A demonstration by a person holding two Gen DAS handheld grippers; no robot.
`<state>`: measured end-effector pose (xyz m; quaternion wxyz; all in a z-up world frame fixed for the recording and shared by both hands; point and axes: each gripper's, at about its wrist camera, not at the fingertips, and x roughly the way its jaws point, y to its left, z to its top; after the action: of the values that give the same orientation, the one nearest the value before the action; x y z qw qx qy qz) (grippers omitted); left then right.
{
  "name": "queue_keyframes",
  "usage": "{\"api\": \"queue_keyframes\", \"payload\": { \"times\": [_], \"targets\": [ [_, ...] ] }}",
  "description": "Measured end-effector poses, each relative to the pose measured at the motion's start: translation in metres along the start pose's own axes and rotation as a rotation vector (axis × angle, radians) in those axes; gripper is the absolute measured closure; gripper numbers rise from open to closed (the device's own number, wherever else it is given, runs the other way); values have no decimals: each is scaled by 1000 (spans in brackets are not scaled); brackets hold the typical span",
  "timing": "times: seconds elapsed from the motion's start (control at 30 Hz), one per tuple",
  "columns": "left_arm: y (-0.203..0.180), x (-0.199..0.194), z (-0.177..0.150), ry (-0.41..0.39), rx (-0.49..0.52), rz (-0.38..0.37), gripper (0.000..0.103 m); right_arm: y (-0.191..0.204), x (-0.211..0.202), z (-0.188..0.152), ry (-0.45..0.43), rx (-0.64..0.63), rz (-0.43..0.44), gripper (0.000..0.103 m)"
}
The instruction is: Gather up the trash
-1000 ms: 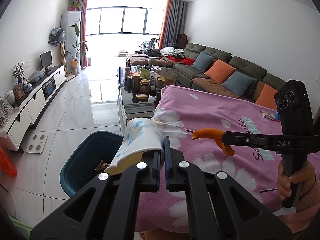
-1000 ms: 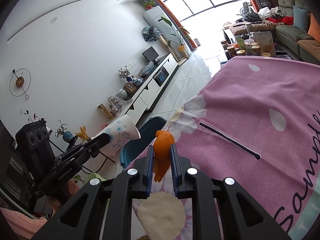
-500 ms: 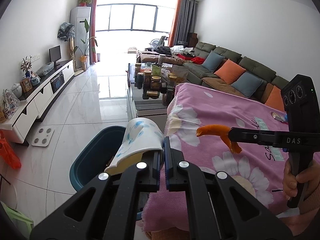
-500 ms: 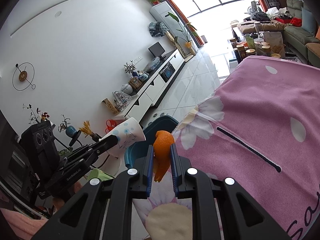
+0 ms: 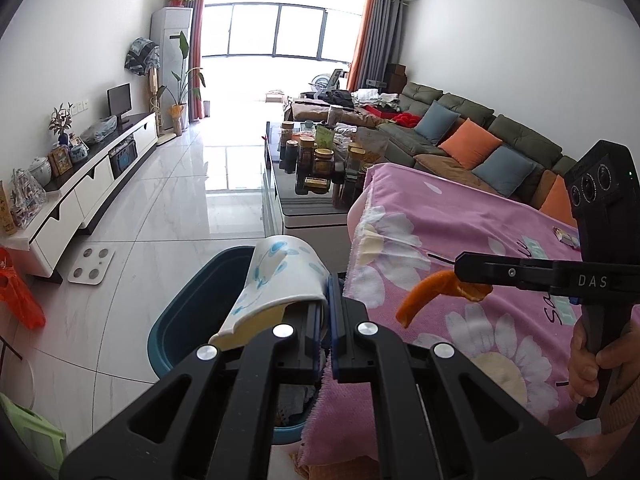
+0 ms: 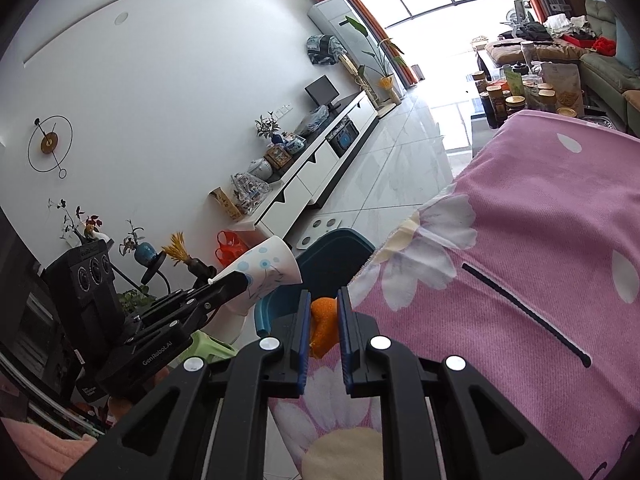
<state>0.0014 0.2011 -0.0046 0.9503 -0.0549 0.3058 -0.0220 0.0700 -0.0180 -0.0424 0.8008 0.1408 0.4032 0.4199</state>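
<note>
Both tongs have drifted toward the blue bin [image 5: 188,312] off the bench's left edge. Left tongs [image 5: 325,312] pinch the paper cup [image 5: 280,280] above it; right tongs [image 6: 323,322], jaws just tightened, pinch orange peel [image 6: 322,326] over the cloth [image 6: 540,240]. Released now, the peel would likely miss.

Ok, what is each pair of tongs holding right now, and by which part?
Left tongs: a paper cup, pinched by its rim wall. Right tongs: an orange peel, clamped at one end, the rest hanging free.

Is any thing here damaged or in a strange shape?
Yes. The paper cup in the left hand-held gripper is squashed, its rim bent out of round. It hangs above the blue bin.
</note>
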Motion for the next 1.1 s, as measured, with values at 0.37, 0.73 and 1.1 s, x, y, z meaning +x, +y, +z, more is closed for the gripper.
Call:
{"api": "queue_keyframes", "payload": {
  "times": [0.37,0.73,1.1],
  "targets": [
    [8,5,-5,11,-20,0,99,-8,10,-4,38,-1,-92,81],
    [10,8,-7,18,-26,-6,99,-15,29,-13,107,-1,-144,66],
    [10,11,-10,21,-32,2,99,-16,43,-10,135,41,-61,82]
  ]
}}
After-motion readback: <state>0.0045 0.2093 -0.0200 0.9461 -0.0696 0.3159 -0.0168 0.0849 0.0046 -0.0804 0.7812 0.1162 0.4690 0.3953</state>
